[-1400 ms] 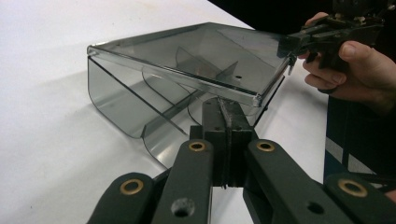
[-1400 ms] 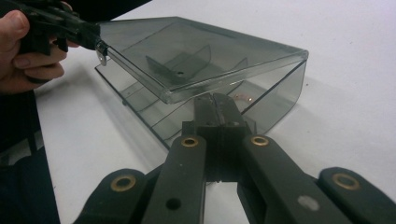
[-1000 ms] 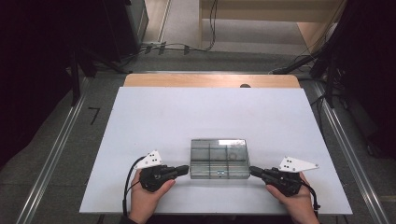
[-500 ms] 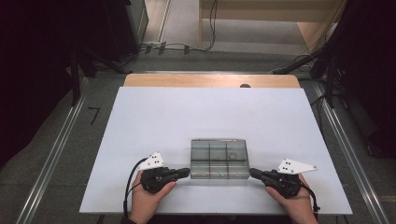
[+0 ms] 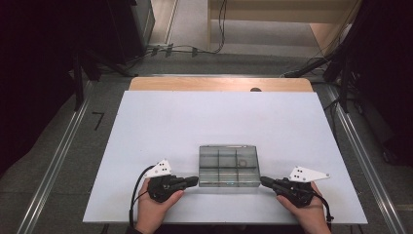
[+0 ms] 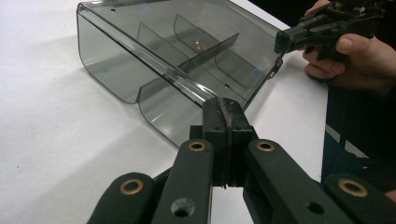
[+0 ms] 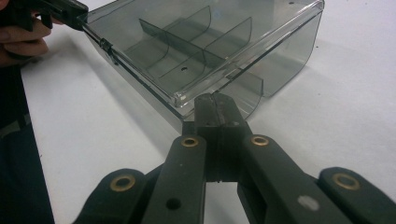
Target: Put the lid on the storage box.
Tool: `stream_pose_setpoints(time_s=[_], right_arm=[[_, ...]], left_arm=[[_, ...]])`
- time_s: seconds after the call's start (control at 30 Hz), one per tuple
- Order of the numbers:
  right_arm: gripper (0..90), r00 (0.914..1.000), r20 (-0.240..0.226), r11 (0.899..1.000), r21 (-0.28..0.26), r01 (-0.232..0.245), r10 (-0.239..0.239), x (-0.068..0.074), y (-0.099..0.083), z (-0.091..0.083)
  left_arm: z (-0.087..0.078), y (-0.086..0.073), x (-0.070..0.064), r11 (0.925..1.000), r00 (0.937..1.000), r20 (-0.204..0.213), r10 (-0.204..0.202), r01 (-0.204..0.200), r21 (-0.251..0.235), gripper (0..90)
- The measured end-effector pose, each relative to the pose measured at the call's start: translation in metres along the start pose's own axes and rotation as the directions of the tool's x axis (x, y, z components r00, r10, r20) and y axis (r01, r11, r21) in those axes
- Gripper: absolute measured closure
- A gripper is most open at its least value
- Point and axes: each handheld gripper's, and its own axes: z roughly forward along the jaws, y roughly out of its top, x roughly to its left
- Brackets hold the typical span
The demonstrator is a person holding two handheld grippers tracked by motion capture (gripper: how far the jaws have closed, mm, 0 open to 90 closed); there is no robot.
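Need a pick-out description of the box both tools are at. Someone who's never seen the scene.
Start from the white table and look at its near edge, by the person's hands. Midway between the left tool and the right tool sits the smoky clear plastic box. It is the one see-through thing there, split by inner dividers into compartments, with a closed tool tip at each near corner.

Box (image 5: 228, 165): smoky grey see-through plastic, dividers same tint, no pattern; one small brownish-gold speck (image 6: 198, 44) inside. Worktop (image 5: 219, 122): plain white, no markings; bare light-wood strip (image 5: 219, 84) along far edge. Left hand-held gripper (image 5: 195, 181): matte black, brass-coloured rivets at the links, black cable, pale grey three-cornered plate (image 5: 158, 169) with dark dots. Right hand-held gripper (image 5: 263, 181): same black, brass rivets, pale grey plate (image 5: 307, 174). Floor (image 5: 53, 161): grey, with silver metal rails (image 5: 53, 151).
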Motion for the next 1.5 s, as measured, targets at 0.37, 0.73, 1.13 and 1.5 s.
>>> stream_pose_setpoints(time_s=[0.37,0.73,1.13,1.5], right_arm=[[85.4,0.9999,0.005,1.000,-0.008,-0.011,0.011,-0.001,0.001,-0.003],[58.8,0.9984,0.053,0.999,-0.031,-0.016,0.018,-0.004,0.009,-0.015],[21.4,0.9980,0.063,0.996,-0.086,0.005,0.001,-0.009,0.018,-0.029],[6.8,0.9955,0.093,0.995,-0.099,0.027,-0.017,-0.014,0.020,-0.040]], left_arm=[[-0.006,0.002,0.001,0.9997,1.0000,-0.005,-0.002,0.002,-0.024,87.1],[-0.014,0.005,-0.003,0.9957,0.9986,-0.048,0.021,-0.026,-0.089,66.5],[-0.021,0.009,-0.007,0.9904,0.9932,-0.102,0.056,-0.068,-0.120,39.5],[-0.032,0.010,-0.003,0.9869,0.9927,-0.105,0.059,-0.074,-0.143,17.2]])
